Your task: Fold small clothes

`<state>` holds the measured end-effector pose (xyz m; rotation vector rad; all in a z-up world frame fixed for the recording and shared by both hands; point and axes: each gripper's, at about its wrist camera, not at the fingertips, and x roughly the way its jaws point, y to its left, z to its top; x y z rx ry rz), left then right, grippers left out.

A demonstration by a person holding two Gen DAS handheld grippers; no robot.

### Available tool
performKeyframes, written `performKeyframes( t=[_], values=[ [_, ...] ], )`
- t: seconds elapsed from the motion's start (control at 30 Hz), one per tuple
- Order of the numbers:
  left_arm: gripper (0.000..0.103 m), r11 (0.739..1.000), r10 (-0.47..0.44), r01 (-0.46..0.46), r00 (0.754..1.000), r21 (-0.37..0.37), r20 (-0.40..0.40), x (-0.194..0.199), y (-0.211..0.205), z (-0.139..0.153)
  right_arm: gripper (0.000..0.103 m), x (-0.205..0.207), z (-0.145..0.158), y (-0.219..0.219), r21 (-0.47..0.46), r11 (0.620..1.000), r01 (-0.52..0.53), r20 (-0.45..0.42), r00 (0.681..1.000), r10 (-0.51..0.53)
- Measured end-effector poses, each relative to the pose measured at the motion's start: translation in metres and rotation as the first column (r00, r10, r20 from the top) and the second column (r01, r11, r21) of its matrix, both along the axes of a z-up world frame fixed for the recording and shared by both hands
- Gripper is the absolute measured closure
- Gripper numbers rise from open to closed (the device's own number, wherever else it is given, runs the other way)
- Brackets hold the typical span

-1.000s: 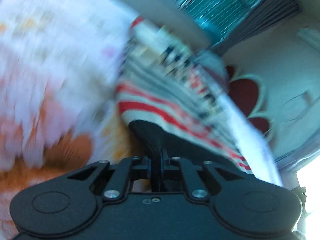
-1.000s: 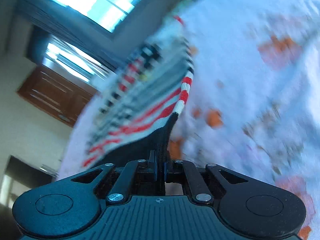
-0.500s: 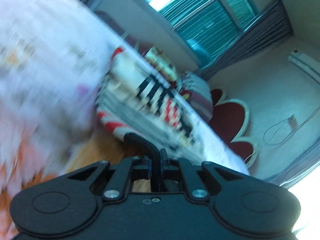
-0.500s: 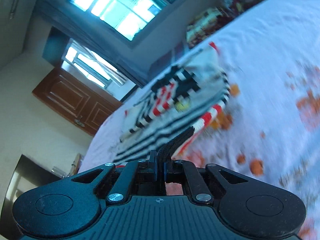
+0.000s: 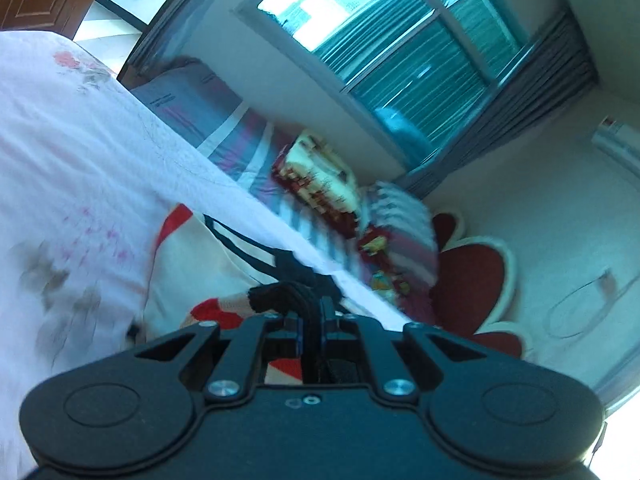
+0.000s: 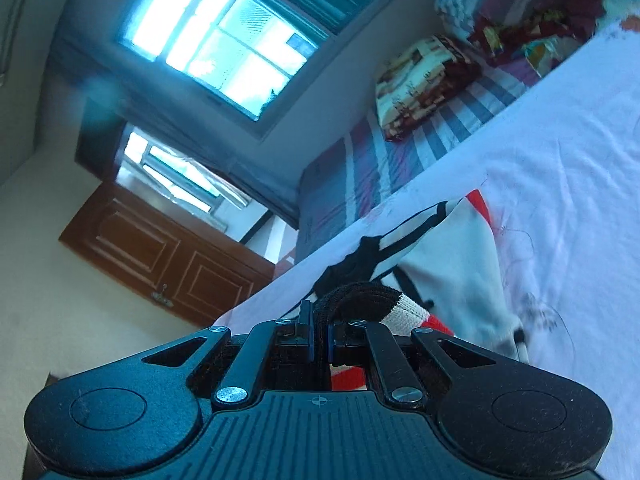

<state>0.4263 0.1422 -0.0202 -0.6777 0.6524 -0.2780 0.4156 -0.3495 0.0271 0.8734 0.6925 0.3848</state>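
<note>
A small white knit garment with red and black stripes lies on the pale flowered bedsheet. My left gripper is shut on its black ribbed hem, low over the sheet. In the right wrist view the same garment spreads ahead. My right gripper is shut on the black hem at the other side. The fingertips of both grippers are hidden in the bunched cloth.
A striped blue and purple bed cover lies beyond the sheet with a folded patterned blanket and a striped pillow on it. A red headboard, a window and a wooden door stand behind.
Both grippers have swung forward and down with the hem, laying it over the garment. The striped patterned side is now folded under and the plain white side faces up.
</note>
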Motion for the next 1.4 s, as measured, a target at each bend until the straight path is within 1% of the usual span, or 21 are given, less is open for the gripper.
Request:
performKeyframes(
  t=[0.13, 0.3, 0.37, 0.47, 0.5, 0.53, 0.57, 0.6, 0.63, 0.67, 0.73, 0.8, 0.9, 1.0, 1.03, 1.1, 1.13, 1.2, 1.27, 1.33, 1.4],
  values=[
    [0.097, 0.999, 0.006, -0.003, 0.997, 0.041, -0.071, 0.062, -0.003, -0.035, 0.098, 0.071, -0.044, -0.008, 0.025, 1.000, 0.005, -0.069, 0.998, -0.004],
    [0.097, 0.997, 0.019, -0.009, 0.990, 0.074, -0.137, 0.116, -0.004, -0.073, 0.098, 0.127, -0.103, -0.016, 0.060, 0.998, 0.025, -0.147, 0.989, -0.016],
    [0.097, 0.996, 0.017, -0.005, 0.989, 0.084, -0.144, 0.129, -0.004, -0.084, 0.098, 0.141, -0.120, -0.017, 0.066, 0.997, 0.031, -0.155, 0.988, -0.020],
    [0.096, 0.995, -0.009, 0.021, 0.993, 0.102, -0.115, 0.140, -0.006, -0.094, 0.097, 0.152, -0.132, -0.018, 0.045, 0.999, 0.031, -0.105, 0.994, -0.026],
    [0.090, 0.995, -0.012, 0.022, 0.995, 0.102, -0.098, 0.141, -0.006, -0.096, 0.088, 0.153, -0.134, -0.017, 0.026, 0.999, 0.036, -0.096, 0.995, -0.034],
    [0.076, 0.994, 0.000, 0.010, 0.996, 0.112, -0.086, 0.142, -0.007, -0.097, 0.078, 0.153, -0.136, -0.016, 0.003, 0.999, 0.052, -0.080, 0.995, -0.052],
    [0.069, 0.991, 0.019, -0.009, 0.997, 0.132, -0.074, 0.142, -0.007, -0.096, 0.044, 0.150, -0.137, -0.016, -0.011, 0.996, 0.086, -0.053, 0.995, -0.086],
    [0.050, 0.989, 0.037, -0.030, 0.998, 0.146, -0.047, 0.141, -0.007, -0.095, 0.017, 0.145, -0.136, -0.018, -0.021, 0.990, 0.138, -0.018, 0.990, -0.139],
    [0.034, 0.988, 0.050, -0.046, 0.999, 0.147, -0.022, 0.140, -0.006, -0.094, 0.016, 0.141, -0.135, -0.021, -0.032, 0.982, 0.185, 0.014, 0.983, -0.185],
    [0.033, 0.989, 0.050, -0.049, 0.999, 0.140, -0.008, 0.140, -0.005, -0.092, 0.016, 0.139, -0.134, -0.023, -0.022, 0.982, 0.190, 0.030, 0.981, -0.189],
    [0.041, 0.983, 0.033, -0.033, 0.999, 0.183, 0.003, 0.142, -0.009, -0.088, 0.020, 0.138, -0.130, -0.021, -0.052, 0.986, 0.158, 0.042, 0.987, -0.156],
    [0.044, 0.971, -0.007, 0.005, 1.000, 0.238, 0.010, 0.144, -0.015, -0.084, 0.038, 0.139, -0.125, -0.015, -0.100, 0.989, 0.107, 0.057, 0.993, -0.102],
    [0.060, 0.935, -0.048, 0.058, 0.998, 0.349, -0.036, 0.153, -0.029, -0.086, 0.046, 0.143, -0.118, 0.001, -0.235, 0.970, 0.058, 0.060, 0.997, -0.045],
    [0.060, 0.881, -0.088, 0.107, 0.994, 0.462, -0.063, 0.157, -0.046, -0.090, 0.047, 0.151, -0.121, 0.027, -0.368, 0.930, -0.004, 0.030, 0.999, 0.016],
    [0.058, 0.875, -0.100, 0.110, 0.994, 0.471, -0.046, 0.155, -0.049, -0.088, 0.047, 0.152, -0.123, 0.038, -0.427, 0.904, -0.018, 0.024, 0.999, 0.031],
    [0.046, 0.915, -0.094, 0.083, 0.996, 0.395, 0.008, 0.148, -0.041, -0.086, 0.047, 0.155, -0.130, 0.056, -0.505, 0.862, -0.039, 0.026, 0.998, 0.061],
    [0.032, 0.934, -0.070, 0.054, 0.997, 0.352, 0.032, 0.144, -0.035, -0.086, 0.047, 0.153, -0.134, 0.063, -0.532, 0.845, -0.046, 0.027, 0.997, 0.072],
    [0.032, 0.947, -0.029, 0.008, 0.998, 0.320, 0.062, 0.138, -0.027, -0.086, 0.047, 0.151, -0.139, 0.071, -0.561, 0.827, -0.049, 0.037, 0.996, 0.085],
    [0.032, 0.960, -0.029, 0.000, 0.995, 0.279, 0.098, 0.133, -0.021, -0.084, 0.047, 0.148, -0.145, 0.072, -0.555, 0.831, -0.041, 0.047, 0.996, 0.081],
    [0.032, 0.954, -0.057, 0.024, 0.993, 0.298, 0.105, 0.132, -0.022, -0.083, 0.047, 0.148, -0.149, 0.070, -0.542, 0.839, -0.039, 0.050, 0.996, 0.079],
    [0.034, 0.913, -0.099, 0.073, 0.994, 0.401, 0.043, 0.143, -0.036, -0.085, 0.047, 0.153, -0.150, 0.069, -0.553, 0.832, -0.042, 0.047, 0.995, 0.082]
  ],
)
